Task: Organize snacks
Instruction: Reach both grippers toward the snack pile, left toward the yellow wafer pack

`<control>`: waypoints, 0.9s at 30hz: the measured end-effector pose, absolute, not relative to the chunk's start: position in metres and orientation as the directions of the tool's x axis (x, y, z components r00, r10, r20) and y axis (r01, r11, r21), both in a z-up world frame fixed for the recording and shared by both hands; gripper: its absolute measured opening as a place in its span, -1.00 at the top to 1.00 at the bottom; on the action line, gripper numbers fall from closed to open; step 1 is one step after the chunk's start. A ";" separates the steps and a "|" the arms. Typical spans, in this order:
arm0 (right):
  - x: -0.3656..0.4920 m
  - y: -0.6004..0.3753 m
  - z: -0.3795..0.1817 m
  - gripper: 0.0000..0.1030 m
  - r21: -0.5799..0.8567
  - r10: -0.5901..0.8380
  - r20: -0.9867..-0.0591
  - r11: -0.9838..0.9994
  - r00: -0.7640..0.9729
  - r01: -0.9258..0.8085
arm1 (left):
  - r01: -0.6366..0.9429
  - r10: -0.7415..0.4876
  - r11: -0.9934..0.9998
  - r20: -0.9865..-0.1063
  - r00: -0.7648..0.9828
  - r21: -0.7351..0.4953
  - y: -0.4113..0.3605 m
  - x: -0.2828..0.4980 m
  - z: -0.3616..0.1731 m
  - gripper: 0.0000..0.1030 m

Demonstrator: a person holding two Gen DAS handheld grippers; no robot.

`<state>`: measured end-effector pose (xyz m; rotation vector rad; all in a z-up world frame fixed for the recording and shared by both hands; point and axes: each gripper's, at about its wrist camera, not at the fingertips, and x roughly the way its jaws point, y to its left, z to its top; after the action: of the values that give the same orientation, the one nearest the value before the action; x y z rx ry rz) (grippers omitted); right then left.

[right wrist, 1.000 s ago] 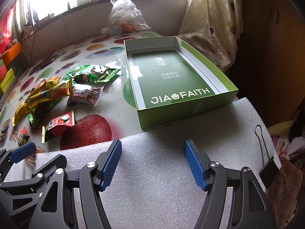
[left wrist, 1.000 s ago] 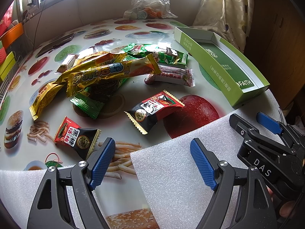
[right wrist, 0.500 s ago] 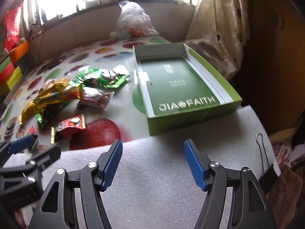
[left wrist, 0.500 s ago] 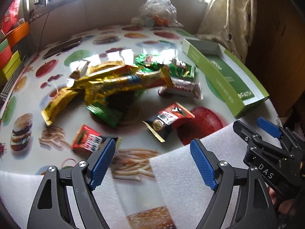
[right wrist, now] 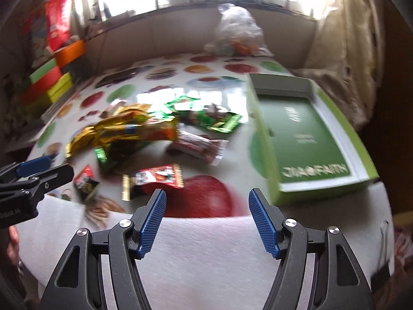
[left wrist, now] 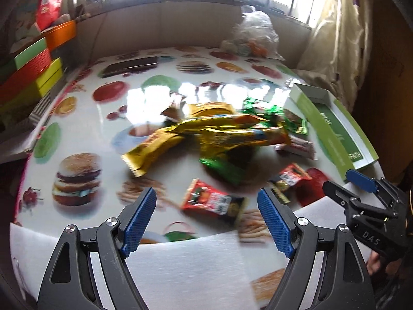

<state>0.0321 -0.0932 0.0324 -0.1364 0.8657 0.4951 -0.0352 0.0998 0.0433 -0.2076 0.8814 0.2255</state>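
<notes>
Two blue-padded fingers of the left gripper [left wrist: 206, 222] stand spread and empty above a red-and-black snack packet [left wrist: 214, 202]; behind it, gold wrappers [left wrist: 206, 134] lie heaped mid-counter [left wrist: 77, 118], with the open green box [left wrist: 333, 126] to the right. From the right wrist, the right gripper [right wrist: 207, 222] is likewise spread, holding nothing, over white foam [right wrist: 206, 253], near another red packet [right wrist: 157, 178] left of the box.

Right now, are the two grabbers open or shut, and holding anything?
Left gripper: open, holding nothing.
Right gripper: open, holding nothing.
</notes>
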 end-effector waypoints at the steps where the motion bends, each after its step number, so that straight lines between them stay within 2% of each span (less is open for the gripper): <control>1: 0.033 -0.089 0.032 -0.31 0.084 0.369 -0.759 0.873 0.537 -0.481 | -0.292 0.122 0.953 -0.784 0.609 -0.079 0.105 -0.037 0.042 -0.57; 5: 0.036 -0.076 0.031 -0.31 0.089 0.387 -0.767 0.854 0.512 -0.512 | -0.332 0.137 0.940 -0.802 0.582 -0.080 0.119 -0.042 0.035 -0.57; 10: 0.037 -0.061 0.026 -0.30 0.078 0.385 -0.789 0.837 0.480 -0.542 | -0.329 0.088 0.936 -0.823 0.562 -0.124 0.121 -0.041 0.028 -0.57; 15: 0.039 -0.048 0.020 -0.19 0.101 0.404 -0.808 0.812 0.428 -0.575 | -0.301 0.027 0.938 -0.834 0.551 -0.169 0.115 -0.033 0.022 -0.57; 18: 0.042 -0.043 0.016 -0.19 0.106 0.403 -0.816 0.809 0.414 -0.578 | -0.307 0.035 0.938 -0.834 0.551 -0.164 0.114 -0.029 0.022 -0.57; 22: 0.045 -0.043 0.023 -0.19 0.116 0.431 -0.789 0.803 0.437 -0.584 | -0.313 0.050 0.936 -0.824 0.565 -0.158 0.121 -0.022 0.028 -0.57; 27: 0.050 -0.030 0.041 -0.19 0.054 0.454 -0.745 0.772 0.489 -0.634 | -0.341 0.092 0.931 -0.816 0.571 -0.134 0.131 -0.017 0.031 -0.57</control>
<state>0.0498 -0.0298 0.0413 -0.2406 0.8260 0.6685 -0.0169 0.1313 0.0313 -0.2913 0.9325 0.2578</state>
